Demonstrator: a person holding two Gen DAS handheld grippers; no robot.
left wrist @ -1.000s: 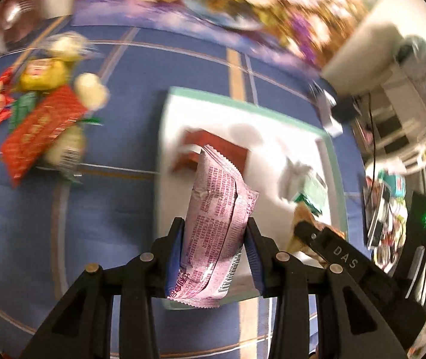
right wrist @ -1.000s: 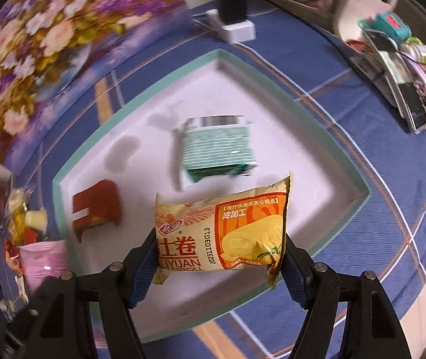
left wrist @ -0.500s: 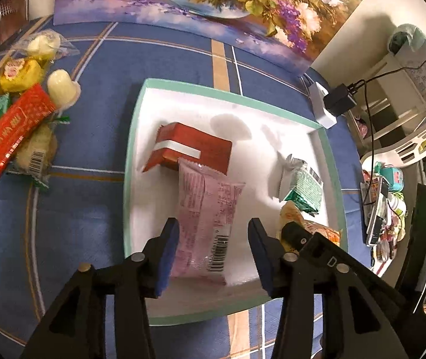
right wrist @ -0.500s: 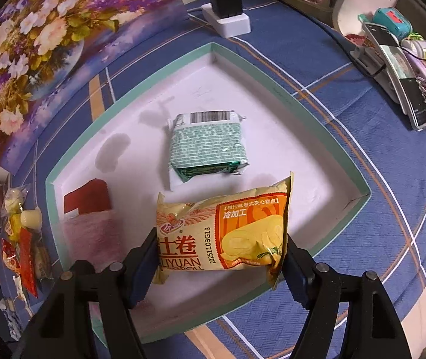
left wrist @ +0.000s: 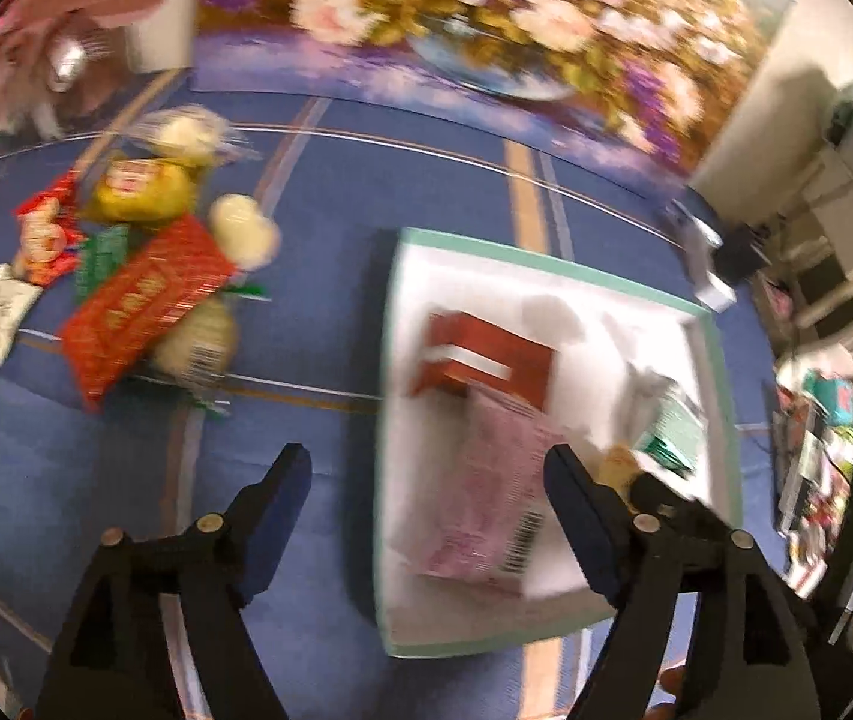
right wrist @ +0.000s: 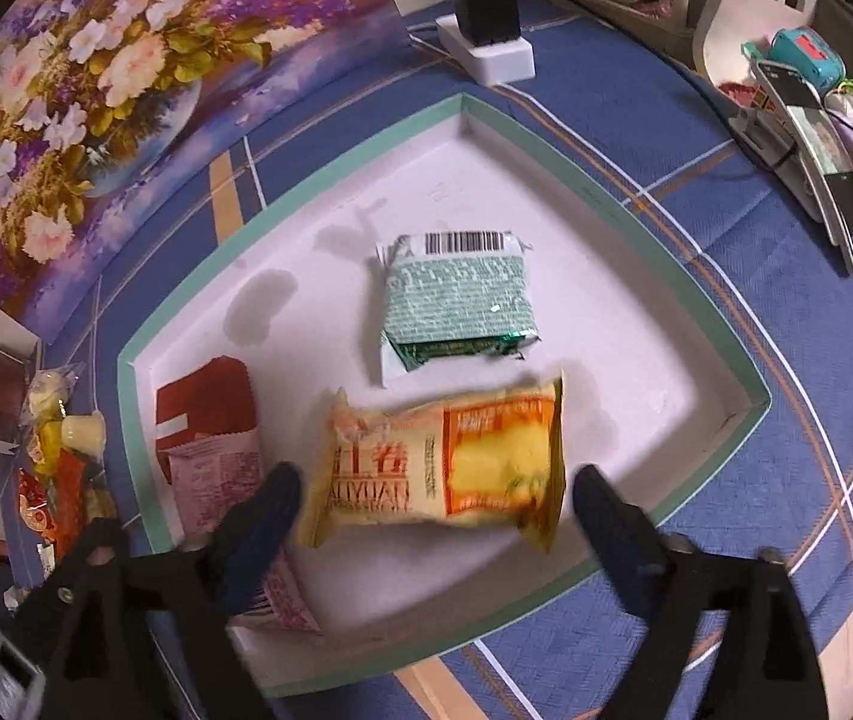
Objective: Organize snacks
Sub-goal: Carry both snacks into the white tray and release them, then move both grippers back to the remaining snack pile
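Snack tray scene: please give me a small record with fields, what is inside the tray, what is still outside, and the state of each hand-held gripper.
tray: white shallow tray with mint-green rim on blue plaid tablecloth
inside tray: dark red box with white stripe; pink plastic snack packet; green-and-white foil packet; yellow-orange plastic snack packet
outside tray: pile of mixed snacks with a long red packet, on the cloth
left hand-held gripper: jaws opening, nothing between the pads
right hand-held gripper: jaws opening, yellow-orange packet between them, not pressed
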